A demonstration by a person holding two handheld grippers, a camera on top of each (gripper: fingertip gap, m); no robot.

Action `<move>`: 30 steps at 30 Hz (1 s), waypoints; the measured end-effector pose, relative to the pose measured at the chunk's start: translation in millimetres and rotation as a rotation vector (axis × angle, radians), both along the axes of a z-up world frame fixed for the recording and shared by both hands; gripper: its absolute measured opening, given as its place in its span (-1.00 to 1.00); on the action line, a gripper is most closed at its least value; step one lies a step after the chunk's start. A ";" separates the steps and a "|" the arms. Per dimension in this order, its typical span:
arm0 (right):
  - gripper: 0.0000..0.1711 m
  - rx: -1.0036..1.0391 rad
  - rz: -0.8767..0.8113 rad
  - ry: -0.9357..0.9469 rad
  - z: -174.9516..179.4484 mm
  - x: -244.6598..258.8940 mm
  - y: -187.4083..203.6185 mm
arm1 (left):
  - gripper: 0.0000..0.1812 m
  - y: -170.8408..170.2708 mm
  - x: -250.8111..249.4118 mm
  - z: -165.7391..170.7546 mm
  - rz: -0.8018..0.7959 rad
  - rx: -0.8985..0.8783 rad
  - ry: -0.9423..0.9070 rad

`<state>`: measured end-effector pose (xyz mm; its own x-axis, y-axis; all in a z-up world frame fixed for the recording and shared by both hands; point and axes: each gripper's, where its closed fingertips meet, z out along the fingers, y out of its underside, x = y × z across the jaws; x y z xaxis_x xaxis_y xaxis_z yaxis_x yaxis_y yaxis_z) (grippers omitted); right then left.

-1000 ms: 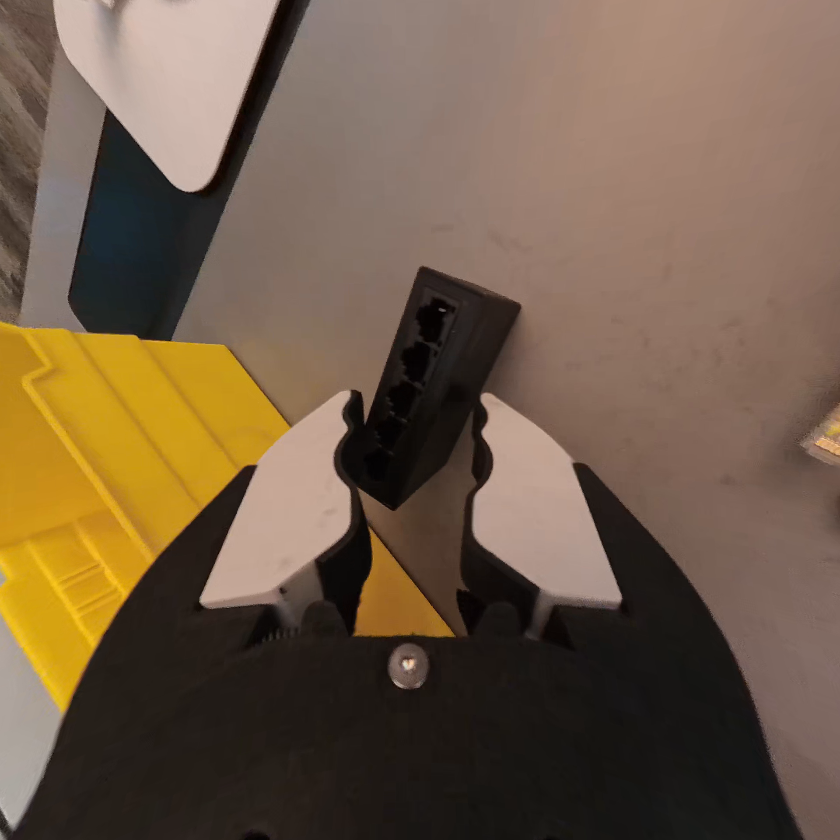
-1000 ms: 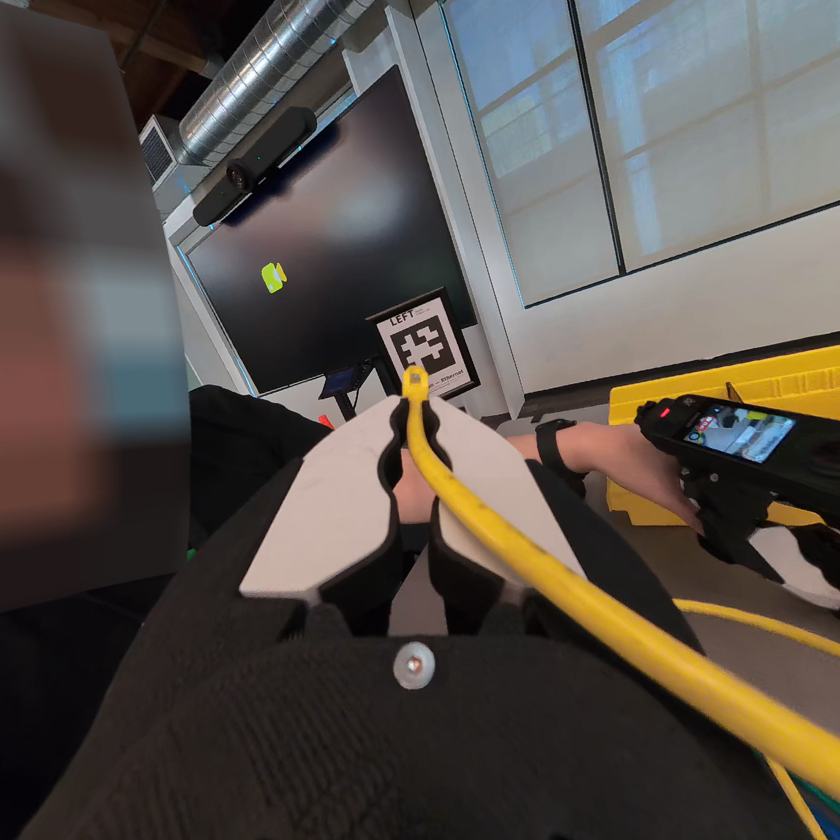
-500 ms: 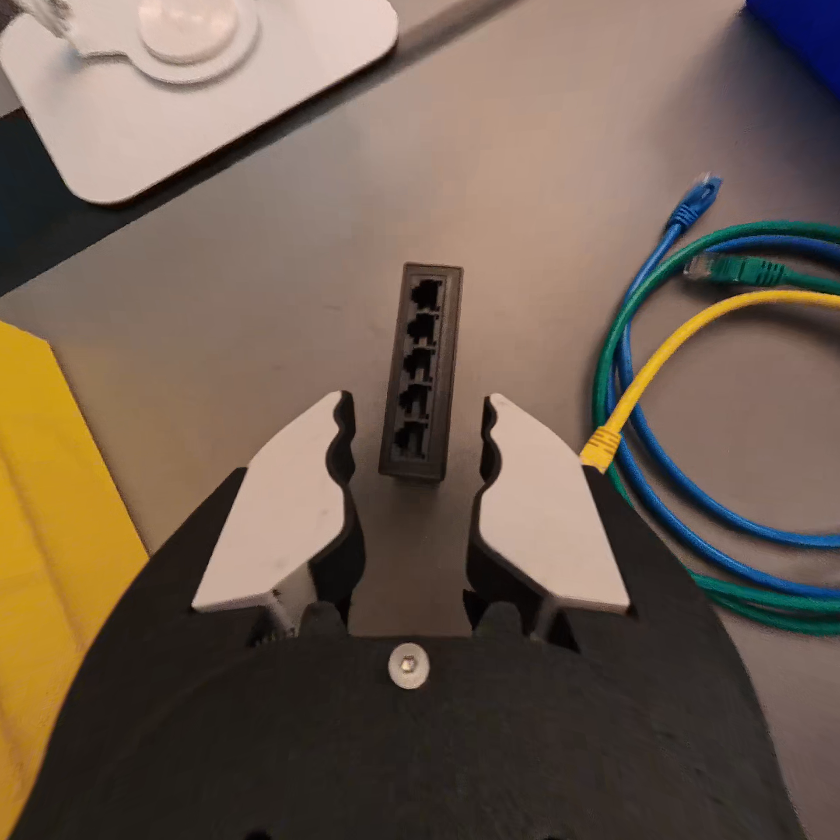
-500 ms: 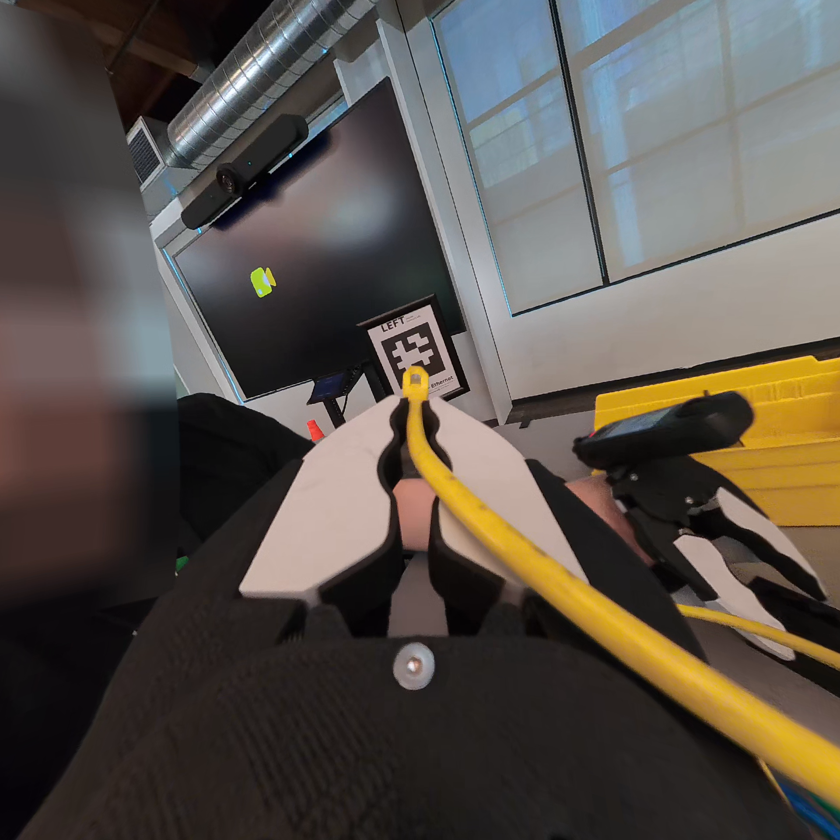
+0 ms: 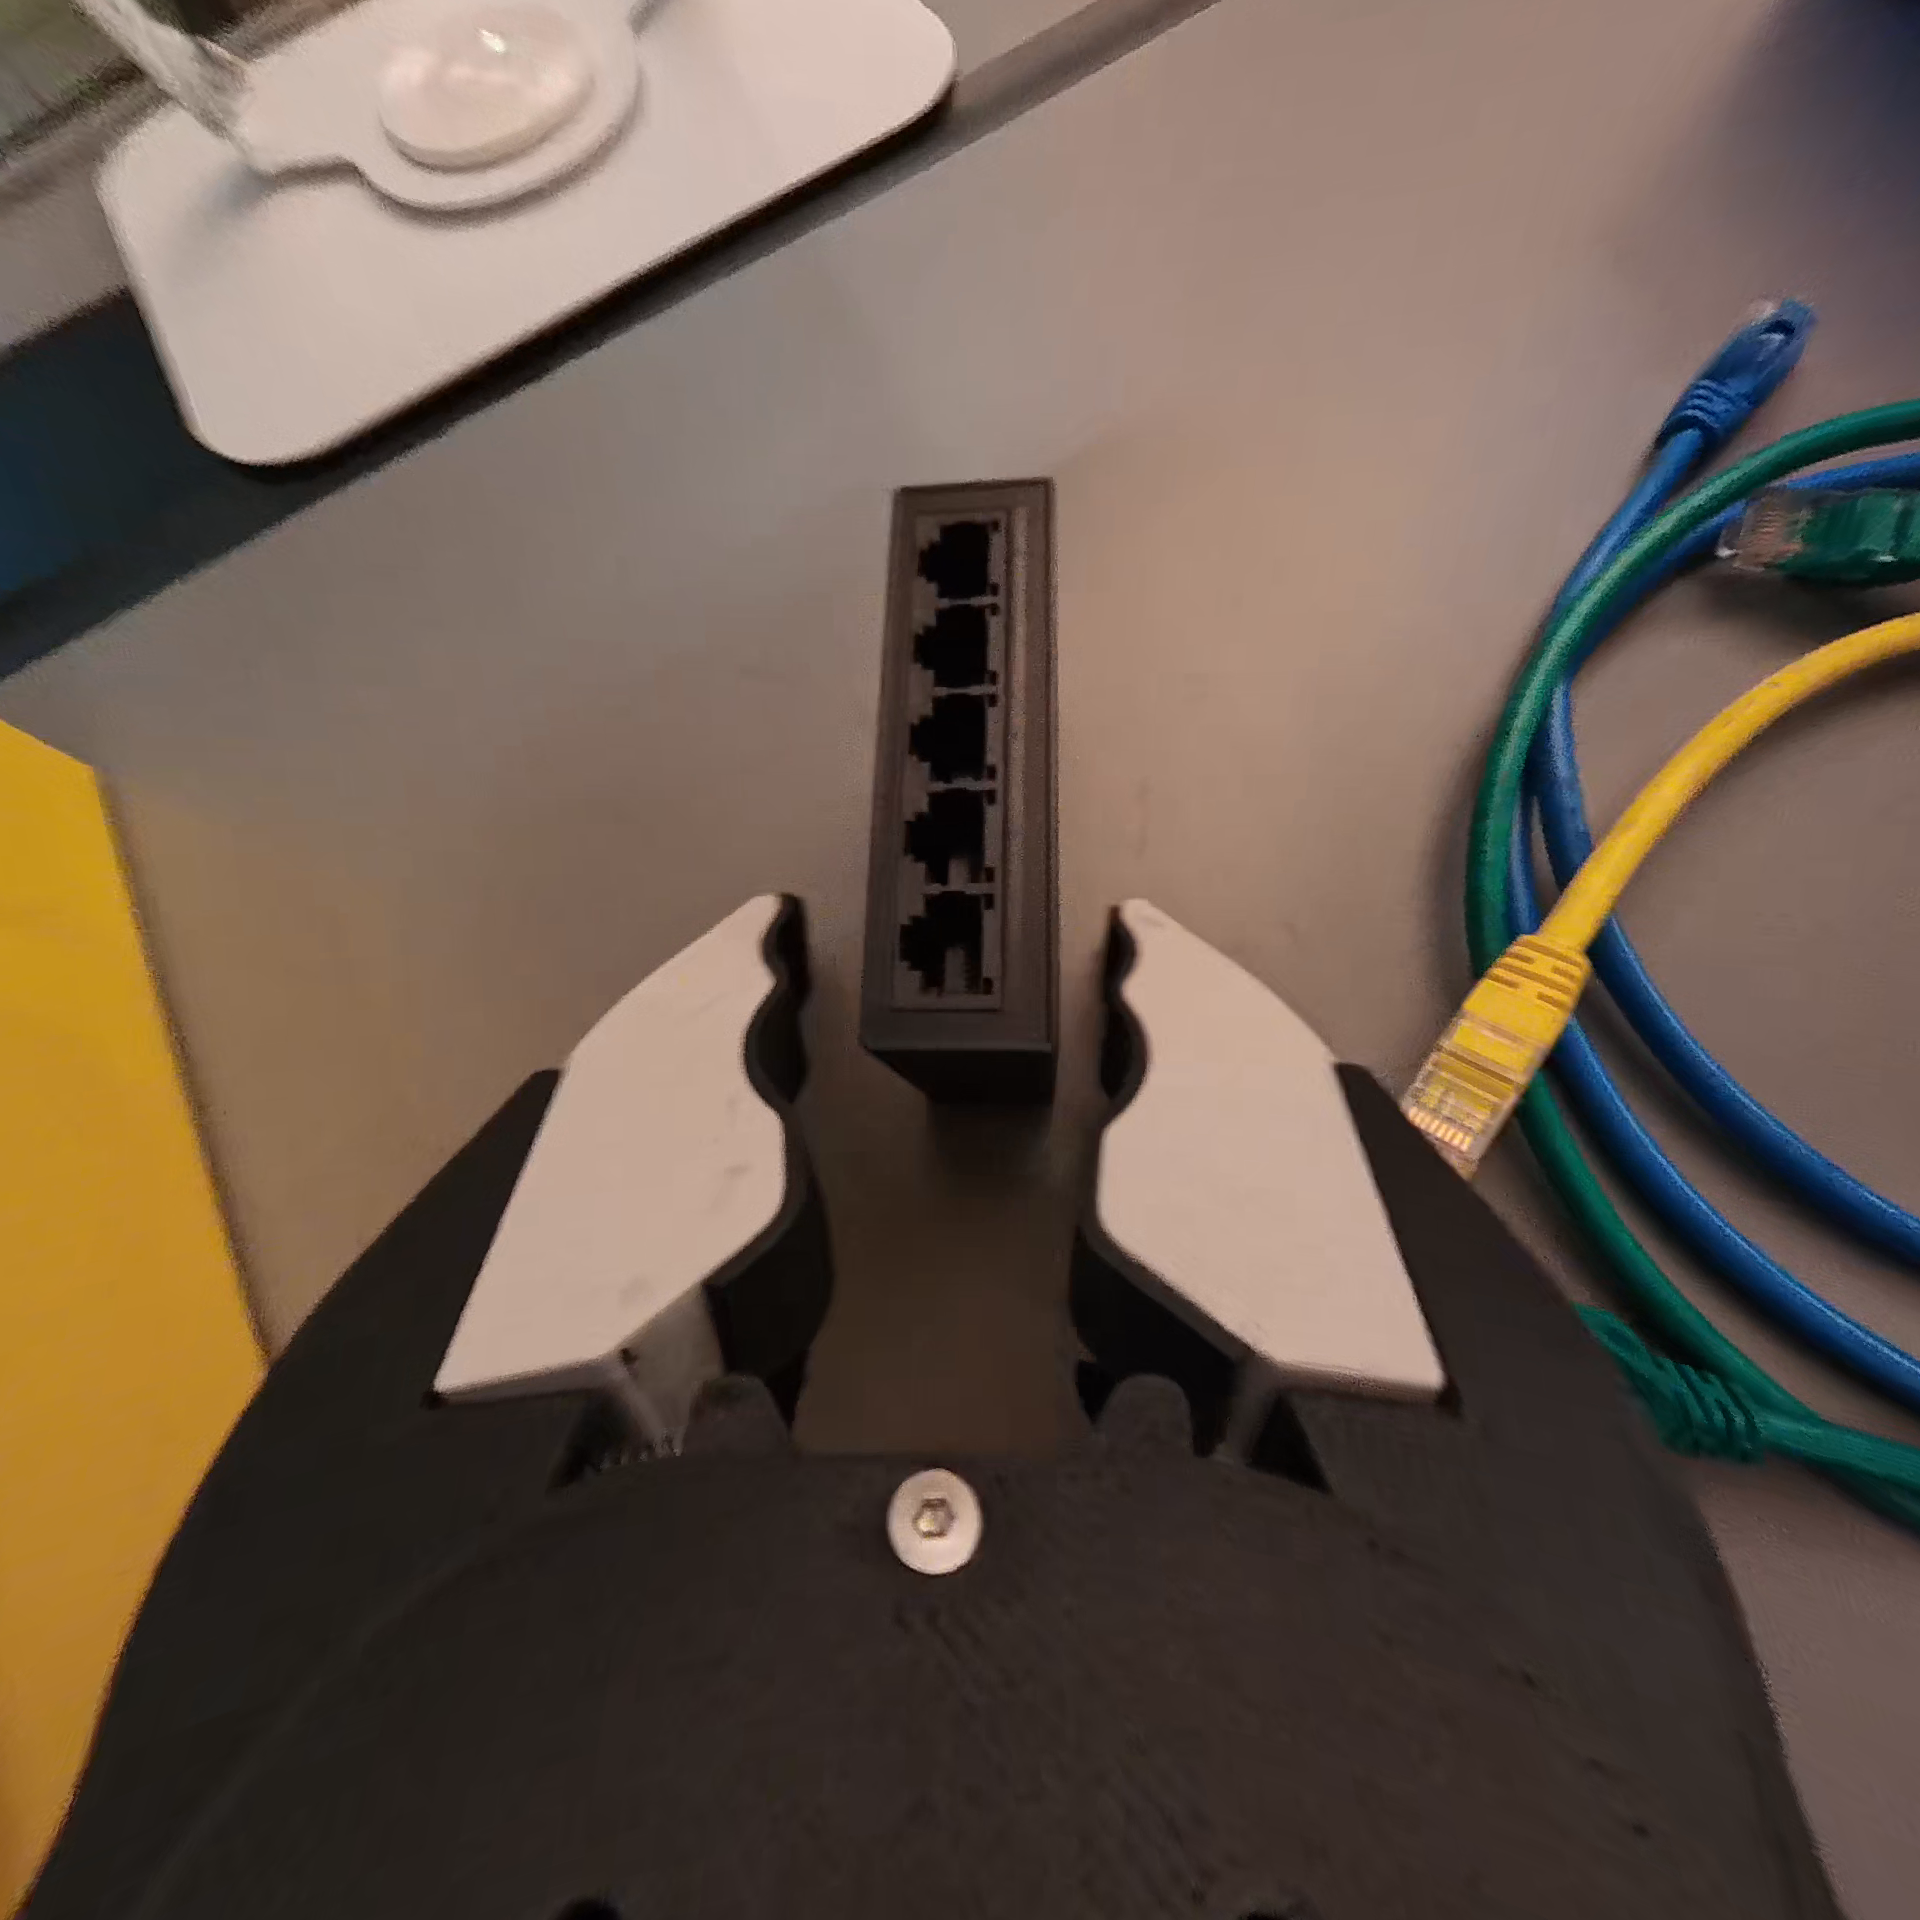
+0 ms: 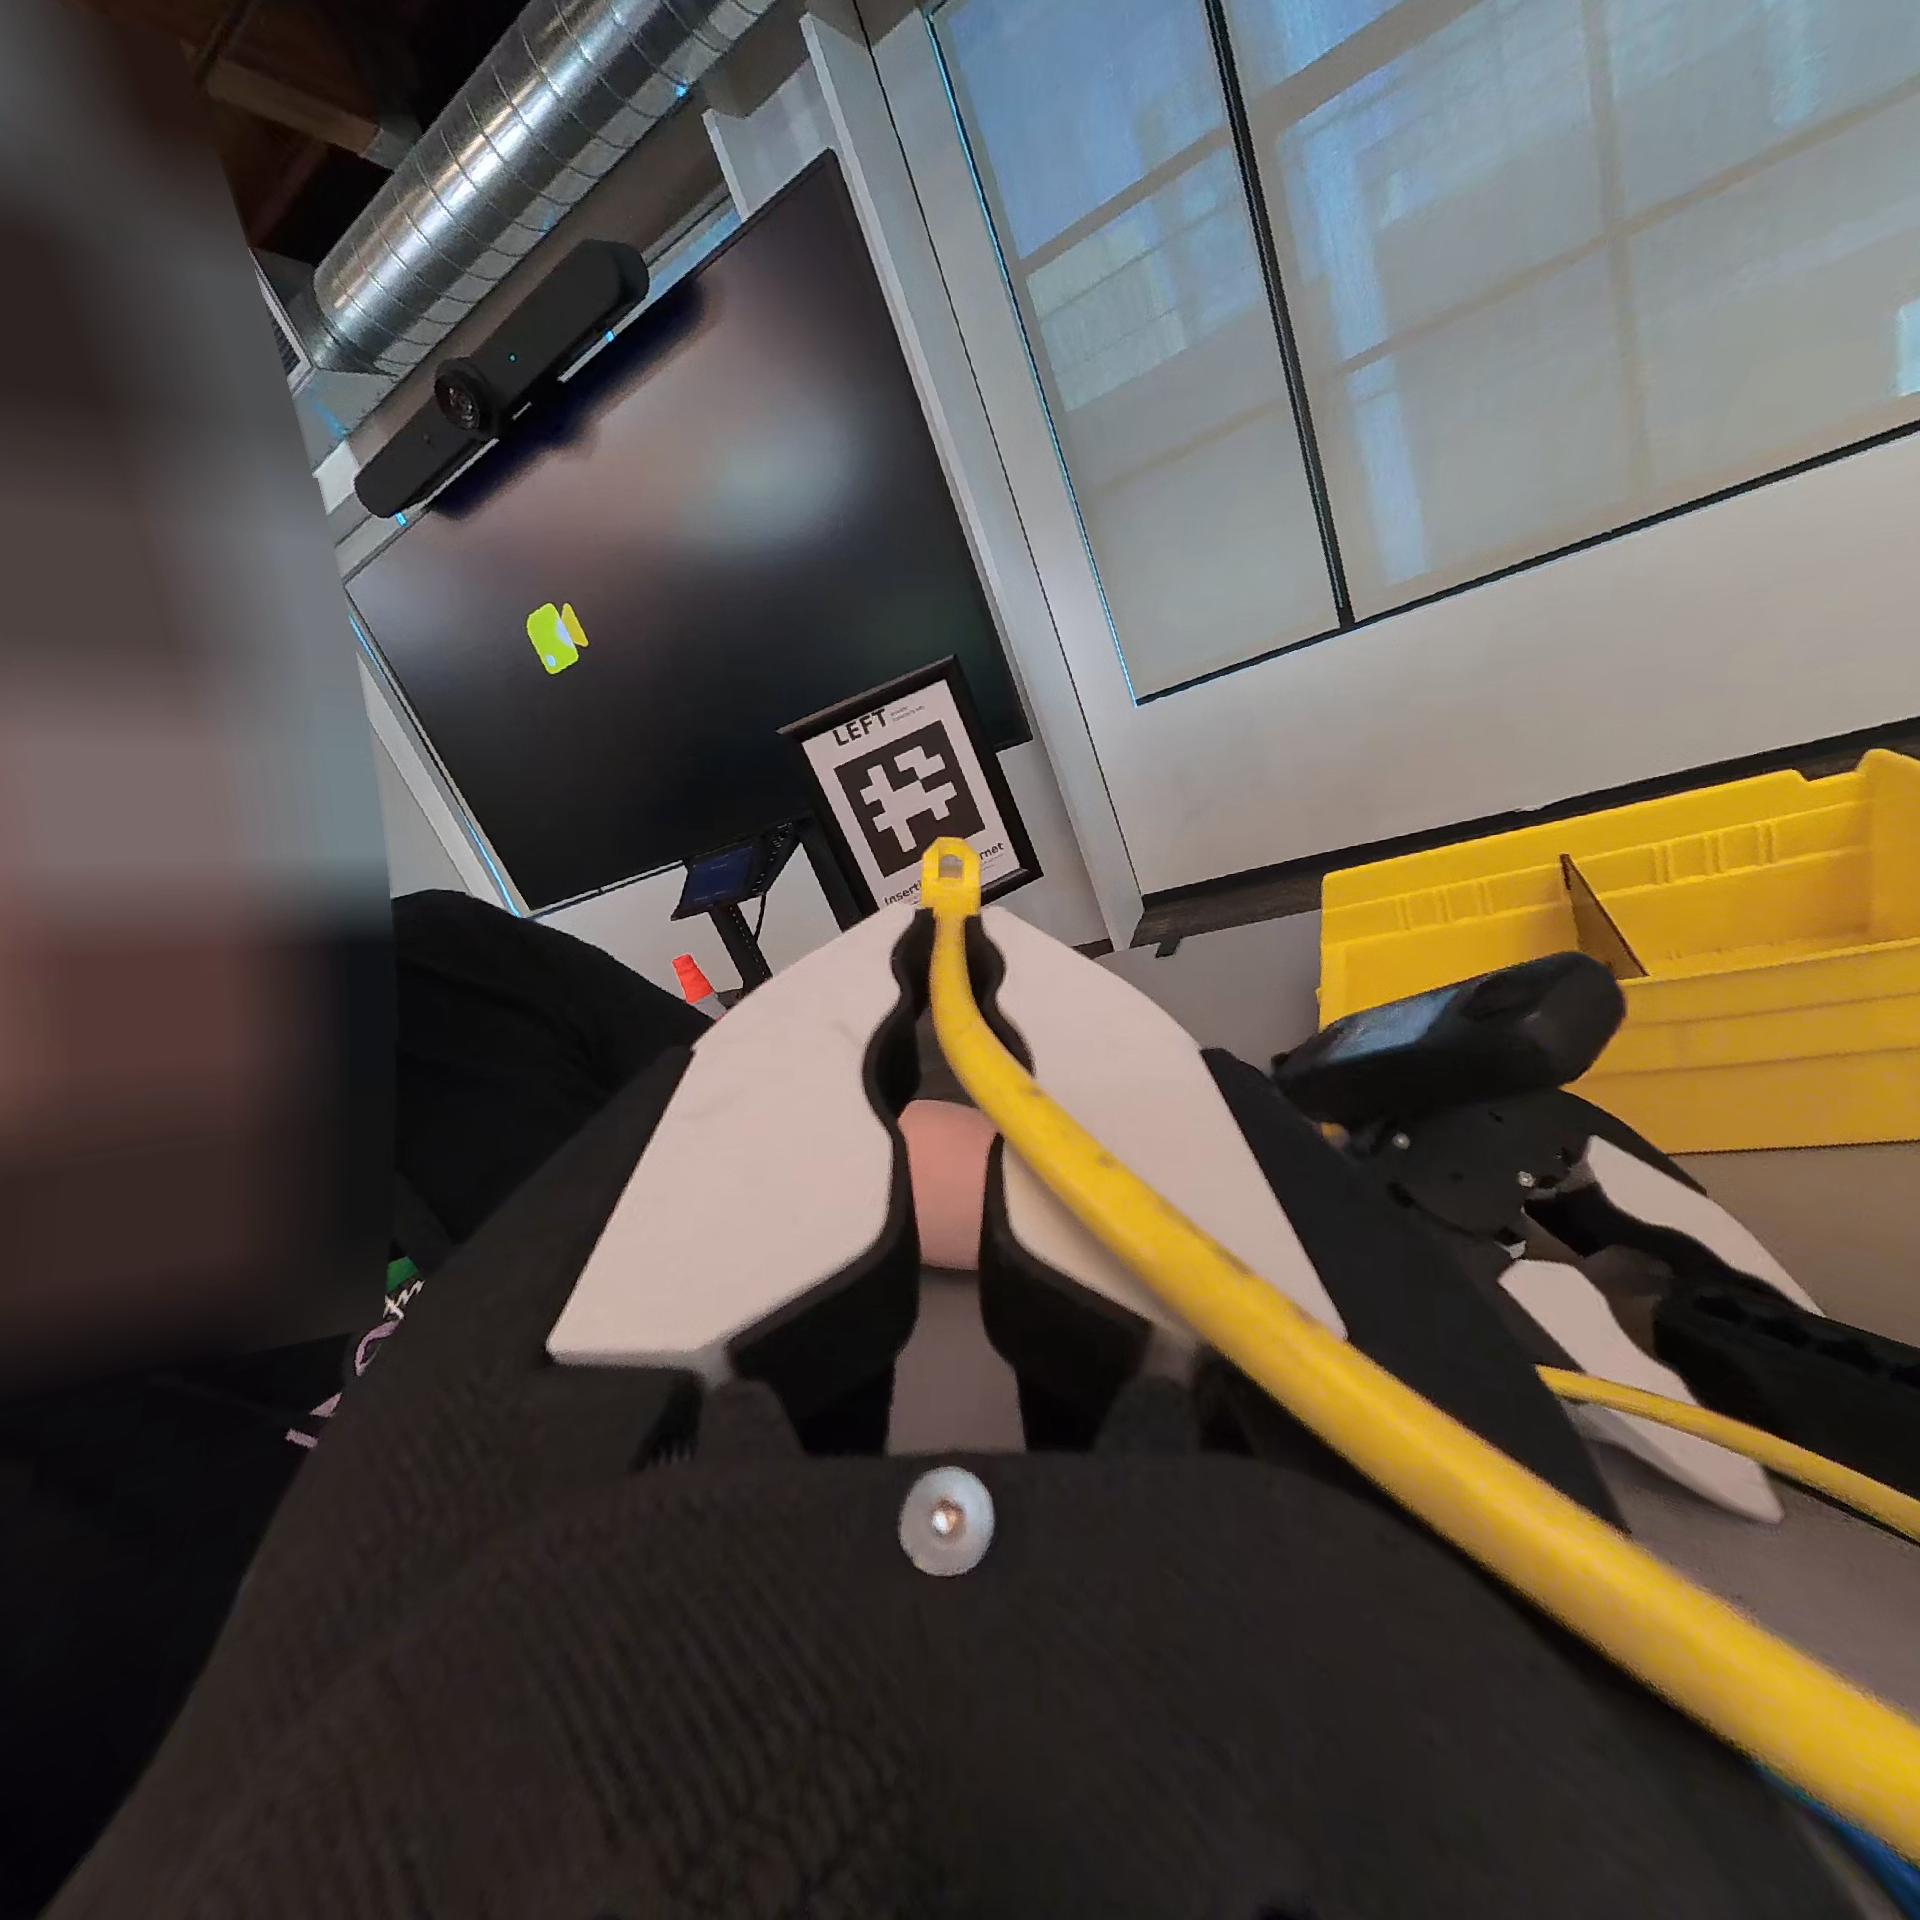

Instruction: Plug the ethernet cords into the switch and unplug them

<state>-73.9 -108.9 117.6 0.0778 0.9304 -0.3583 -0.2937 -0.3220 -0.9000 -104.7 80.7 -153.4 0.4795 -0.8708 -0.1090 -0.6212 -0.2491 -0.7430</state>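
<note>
Left gripper (image 5: 951, 997) released, jaws spread either side of switch (image 5: 961, 769), near end between tips, not touching; likely set to steady it for plugging. Switch stands on edge on grey table (image 5: 1247, 416), five ports up, all empty. Right gripper (image 6: 948, 925) clenched on yellow cord (image 6: 1174, 1236) just behind plug, pointing up. Blue cord (image 5: 1621, 1039), green cord (image 5: 1507, 790) at 3 o'clock; yellow bin (image 5: 73, 1143) at 9 o'clock crowds that side; open room at 12 o'clock.

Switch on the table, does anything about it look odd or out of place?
The switch stands on edge, ports facing up and all empty, between the open left gripper's fingers. No damage shows; the yellow plug lies loose beside it.
</note>
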 end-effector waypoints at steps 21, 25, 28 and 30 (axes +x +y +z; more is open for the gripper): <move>-0.92 0.049 -0.476 -0.166 -24.0 21.3 61.4 | -0.67 17.7 30.7 108.2 -0.139 0.373 -0.150; -0.92 0.163 -0.716 -0.155 -9.5 32.7 70.5 | -0.67 0.6 28.0 180.4 -0.189 0.691 -0.112; -0.93 0.270 -0.844 -0.232 -3.4 32.6 69.3 | -0.67 -26.4 24.6 218.2 -0.225 0.888 -0.087; -0.93 0.345 -0.916 -0.281 1.9 28.2 66.5 | -0.68 -41.0 21.3 233.1 -0.229 1.008 -0.050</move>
<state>-45.7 -42.4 119.5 0.8522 0.5199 0.0596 -0.0605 0.2110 -0.9756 -83.4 39.8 79.8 0.3379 -0.4572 -0.8226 -0.5378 0.6235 -0.5675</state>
